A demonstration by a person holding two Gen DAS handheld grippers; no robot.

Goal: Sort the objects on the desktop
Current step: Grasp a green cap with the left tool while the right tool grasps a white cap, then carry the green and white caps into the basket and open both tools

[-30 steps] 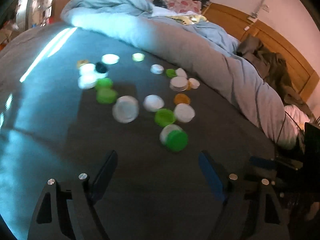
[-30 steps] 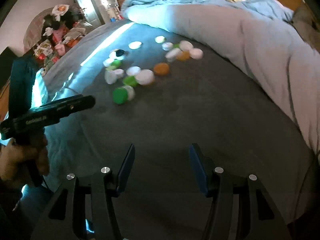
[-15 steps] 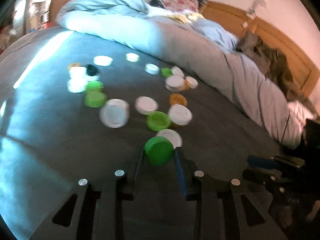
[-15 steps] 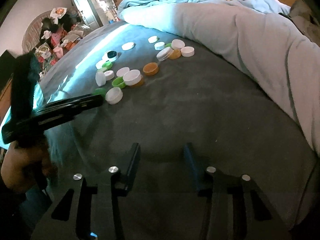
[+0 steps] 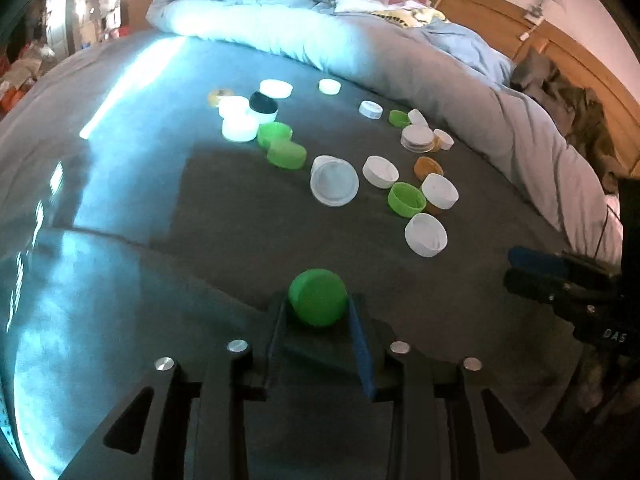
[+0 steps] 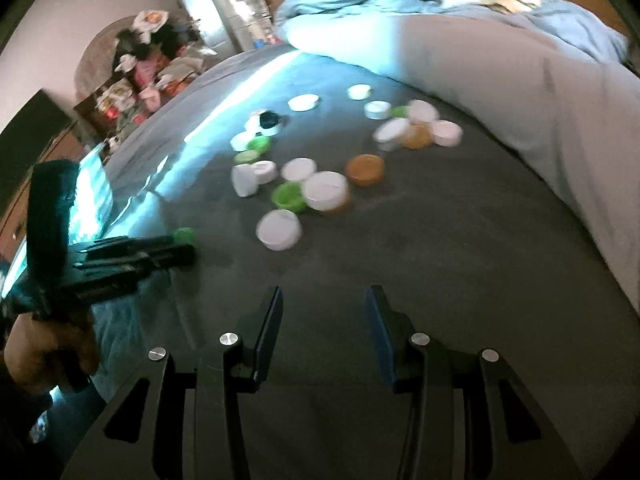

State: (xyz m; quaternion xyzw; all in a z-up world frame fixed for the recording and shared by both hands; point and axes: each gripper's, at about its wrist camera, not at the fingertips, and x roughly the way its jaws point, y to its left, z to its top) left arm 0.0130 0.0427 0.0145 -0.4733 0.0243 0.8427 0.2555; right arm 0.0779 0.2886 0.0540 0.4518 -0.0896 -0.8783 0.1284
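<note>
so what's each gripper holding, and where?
Left gripper: jaws opening, green cap between its pads, at its side walls. Right gripper: nothing.

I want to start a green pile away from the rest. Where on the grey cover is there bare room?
Bare grey cover lies left of the green cap in the left gripper, below the two green lids. More lies ahead of the right gripper, between the nearest white cap and the duvet. The middle is crowded with caps.

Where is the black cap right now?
The black cap sits far back on the left of the pile in the left wrist view, on top of the white caps, just behind two green caps.
</note>
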